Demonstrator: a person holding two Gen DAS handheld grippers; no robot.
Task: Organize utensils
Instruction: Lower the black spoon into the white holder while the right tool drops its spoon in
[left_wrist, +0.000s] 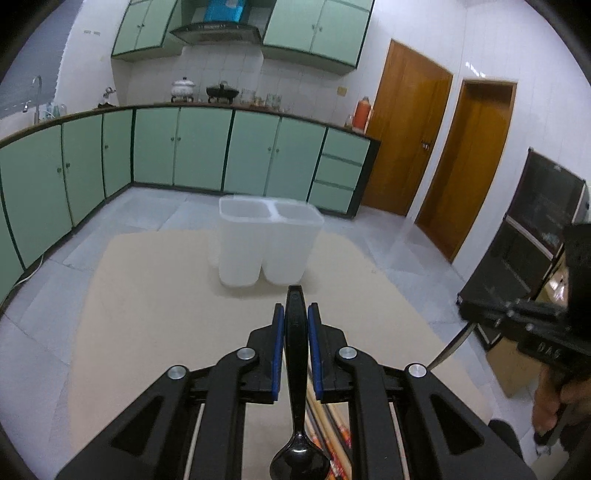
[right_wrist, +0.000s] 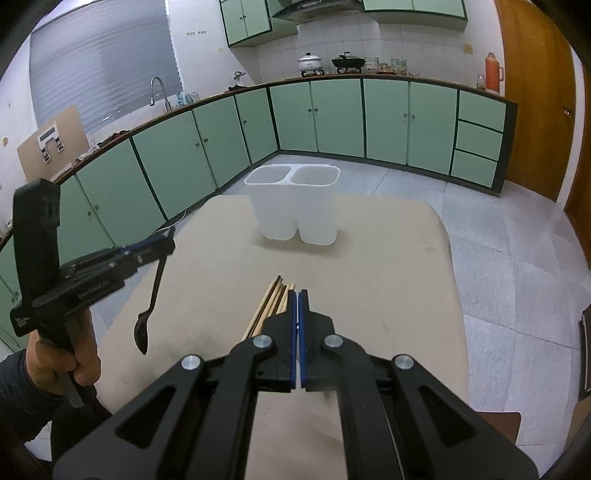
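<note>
step: I carry spoon (left_wrist: 296, 373) clamped in left gripper (left_wrist: 296, 314), bowl hanging | right gripper (right_wrist: 297, 295) clenched, empty (chopsticks (right_wrist: 271, 303) beside) | next: drop into holder (left_wrist: 269, 242) at 12 o'clock

Rig: matte black, blue-padded.
Left gripper (left_wrist: 295, 314) and right gripper (right_wrist: 297, 301) were black linkage frames with round silver screws, blue pads on the fingers (left_wrist: 277, 325). White lettering marked the left unit's side; bare-skinned hand (right_wrist: 62, 360), dark sleeve.
</note>
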